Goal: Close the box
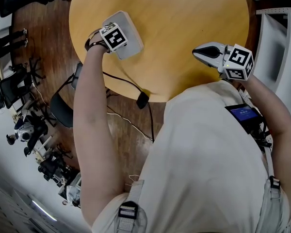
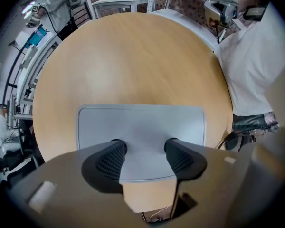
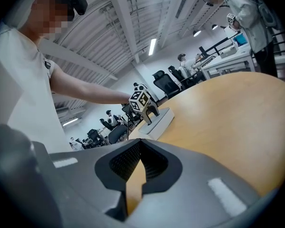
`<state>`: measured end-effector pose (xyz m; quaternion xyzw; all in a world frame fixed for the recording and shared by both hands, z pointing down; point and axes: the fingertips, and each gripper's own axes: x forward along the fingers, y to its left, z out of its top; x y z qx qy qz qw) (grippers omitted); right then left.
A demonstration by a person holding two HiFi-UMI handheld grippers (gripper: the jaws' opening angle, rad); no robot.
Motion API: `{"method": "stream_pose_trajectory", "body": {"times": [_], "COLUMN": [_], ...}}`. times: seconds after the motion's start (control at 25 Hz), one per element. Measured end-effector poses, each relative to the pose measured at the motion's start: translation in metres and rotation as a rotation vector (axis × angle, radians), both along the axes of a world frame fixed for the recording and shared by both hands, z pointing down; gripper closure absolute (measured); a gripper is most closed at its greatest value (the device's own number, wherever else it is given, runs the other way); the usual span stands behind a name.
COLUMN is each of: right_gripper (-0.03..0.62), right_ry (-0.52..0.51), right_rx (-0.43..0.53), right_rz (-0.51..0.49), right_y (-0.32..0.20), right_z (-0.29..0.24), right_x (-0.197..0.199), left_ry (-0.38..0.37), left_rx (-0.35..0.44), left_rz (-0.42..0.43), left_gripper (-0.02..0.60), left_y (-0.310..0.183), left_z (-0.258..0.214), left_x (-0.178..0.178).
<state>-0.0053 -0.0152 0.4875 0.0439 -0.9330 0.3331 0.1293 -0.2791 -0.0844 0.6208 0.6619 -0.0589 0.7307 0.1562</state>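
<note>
Round wooden table [image 2: 133, 56], office chairs [image 3: 164, 82] beyond; my left gripper [image 2: 145, 146] spread wide over the grey box [image 2: 140, 122], right gripper [image 3: 140, 146] clenched

Counter [image 1: 184, 28]: round, with a smooth top of light yellowish wood and a thin plain rim.
On the counter: one box [image 1: 132, 33].
Box: pale grey, flat and low, rectangular with rounded corners, its lid lying level and seemingly shut.
Box's place: close to the counter's edge on the person's left, set at a slant to that edge, well apart from the far edge.
</note>
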Motion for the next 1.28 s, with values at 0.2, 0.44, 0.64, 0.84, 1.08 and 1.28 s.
{"method": "stream_pose_trajectory", "body": {"times": [0.2,0.44,0.64,0.84,1.08,1.28], "right_gripper": [0.595,0.595,0.595,0.595,0.595,0.595], "right_ry": [-0.003,-0.003,0.0,-0.001,0.005,0.016], "right_rx": [-0.005,-0.008,-0.012,-0.015,-0.017,-0.02], "right_rz": [0.007,-0.002,-0.003,-0.01,-0.01,-0.014], "right_y": [0.0,-0.001,0.0,0.0,0.0,-0.002], "right_z": [0.003,0.002,0.002,0.001,0.002,0.005], "right_x": [0.0,-0.006,-0.008,-0.011,-0.013,-0.009], "left_ry": [-0.034,-0.028,-0.026,-0.023,-0.01,0.013], "left_rx": [-0.02,-0.021,-0.02,-0.026,-0.017,0.006], "left_rz": [-0.009,-0.004,0.012,0.016,0.01,0.003], "left_gripper": [0.305,0.305,0.305,0.305,0.304,0.304], "left_y": [-0.004,-0.004,-0.001,-0.003,-0.002,-0.005], "left_z": [-0.003,-0.003,-0.005,-0.006,-0.006,-0.006], "left_x": [-0.01,-0.014,-0.006,0.0,-0.003,-0.001]}}
